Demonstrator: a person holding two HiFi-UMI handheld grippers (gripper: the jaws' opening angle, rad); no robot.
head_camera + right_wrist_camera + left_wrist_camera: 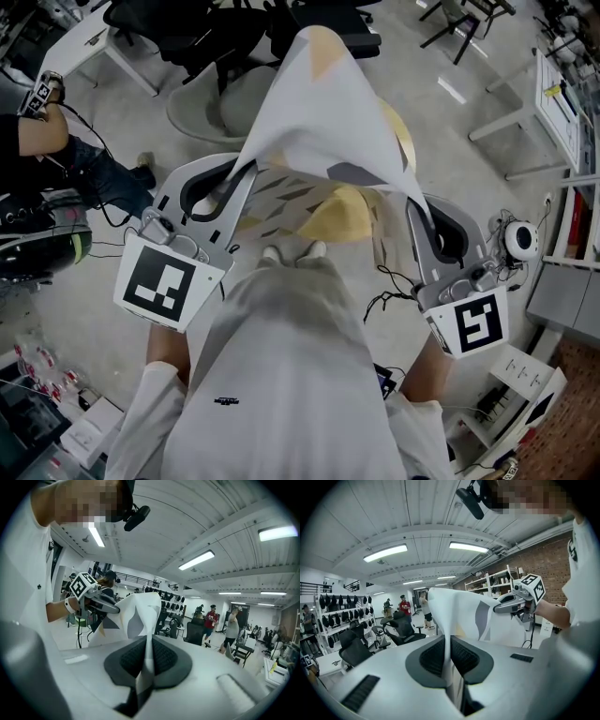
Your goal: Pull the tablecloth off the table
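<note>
The tablecloth [314, 122] is white with grey and yellow patches. It hangs in the air in front of me, stretched between both grippers and away from any table. My left gripper [247, 174] is shut on its left edge, and the left gripper view shows the cloth [459, 613] pinched between the dark pads [433, 656]. My right gripper [413, 202] is shut on the right edge, the fabric [140, 609] rising out of its closed jaws. Each gripper view also catches the other one: the right gripper [498, 608] and the left gripper [115, 609], both clamped on the cloth.
Below the cloth is bare concrete floor with black office chairs [234, 28] and a pale seat [211, 108]. A seated person [56, 141] is at the left. White desks [553, 103] and cables stand at the right. People [404, 607] stand far off by racks.
</note>
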